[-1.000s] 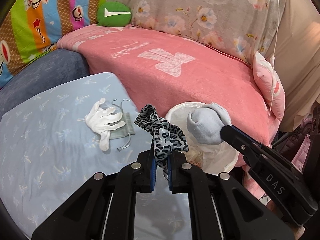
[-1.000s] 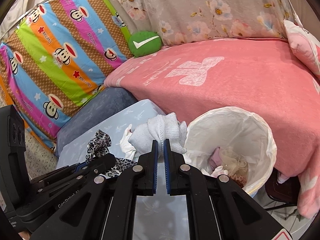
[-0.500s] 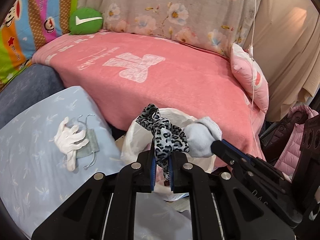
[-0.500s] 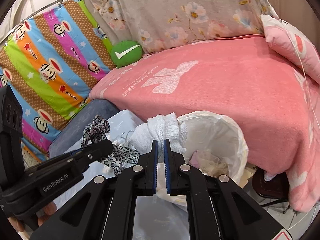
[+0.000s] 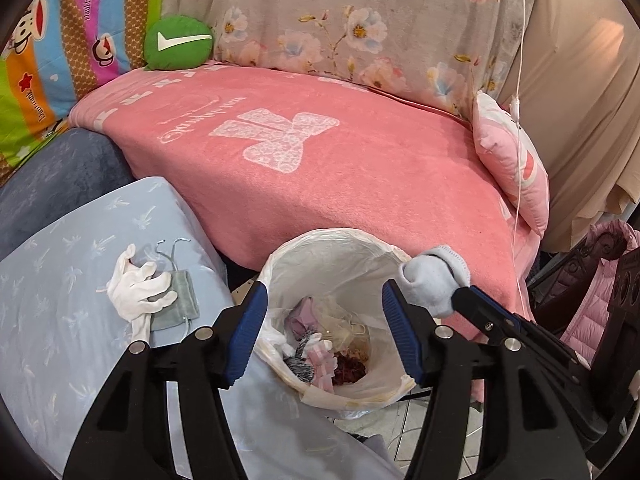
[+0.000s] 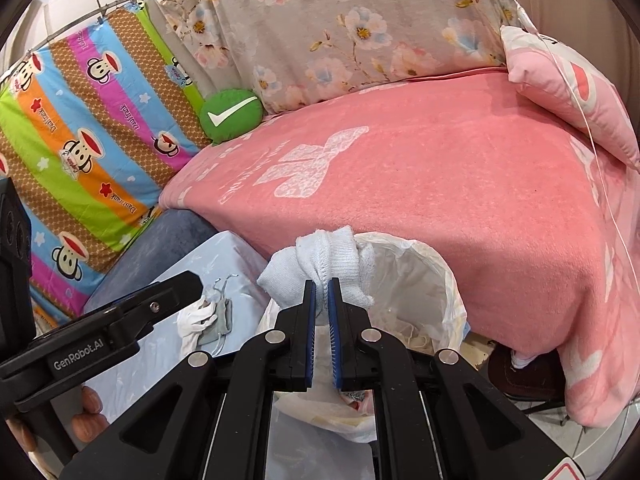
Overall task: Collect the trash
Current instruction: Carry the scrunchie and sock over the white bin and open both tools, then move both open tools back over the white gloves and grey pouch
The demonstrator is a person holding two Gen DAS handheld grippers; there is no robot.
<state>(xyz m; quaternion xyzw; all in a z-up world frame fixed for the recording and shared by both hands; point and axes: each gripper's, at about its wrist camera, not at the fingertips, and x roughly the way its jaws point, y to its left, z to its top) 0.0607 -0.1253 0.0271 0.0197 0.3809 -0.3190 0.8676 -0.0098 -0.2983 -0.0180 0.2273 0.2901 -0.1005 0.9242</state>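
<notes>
White-lined trash bin [image 5: 340, 248] lower centre, open top, holding mixed scraps. Balled pale sock [image 6: 320, 268] at bin's rim, pinched from below. White glove [image 5: 138, 292] lying partly over grey pouch [image 5: 176, 306], lower left.

Bright, even indoor light in both views, soft and diffuse, no hard shadows. Warm glow patch on the beige curtain [image 5: 592, 52] at upper right of left wrist view; source not visible. Colours saturated, pink blanket [image 5: 320, 168] well exposed, no clipping. Slight sheen on the white bin liner [image 5: 340, 256], mild, no real glare. Dark shade under the bed edge beside the bin. Heavy fisheye bend: bed edge curves, black vignette in all corners. Centre sharp in both; close black tongs [image 6: 322, 308] in right wrist view a bit soft at the bottom edge. No motion blur seen.
</notes>
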